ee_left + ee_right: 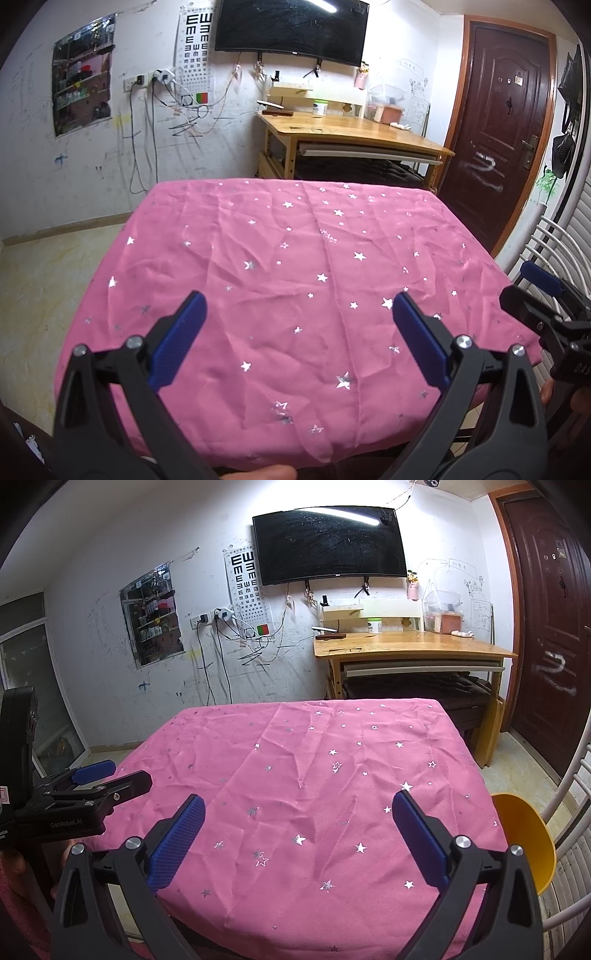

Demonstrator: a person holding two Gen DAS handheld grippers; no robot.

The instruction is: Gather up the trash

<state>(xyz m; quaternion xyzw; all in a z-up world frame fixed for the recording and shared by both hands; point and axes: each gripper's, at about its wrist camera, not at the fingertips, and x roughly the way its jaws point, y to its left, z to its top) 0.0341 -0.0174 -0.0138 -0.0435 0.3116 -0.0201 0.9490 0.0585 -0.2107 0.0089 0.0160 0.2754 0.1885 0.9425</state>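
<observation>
A table under a pink cloth with silver stars (295, 240) (314, 757) fills both views, and I see no trash on it. My left gripper (295, 306) hovers open over the near edge, with nothing between its blue pads. My right gripper (297, 805) is open and empty too, over the near right part of the cloth. Each shows in the other's view: the right gripper (524, 291) at the table's right edge, the left gripper (125, 773) at its left edge. Small white scraps (27, 441) lie on the floor at the lower left, partly hidden.
A wooden desk (351, 129) with jars and boxes stands against the back wall under a dark screen (291, 29). A brown door (506, 129) is at the right. A yellow chair seat (524, 842) and white rails (554, 251) sit by the table's right side.
</observation>
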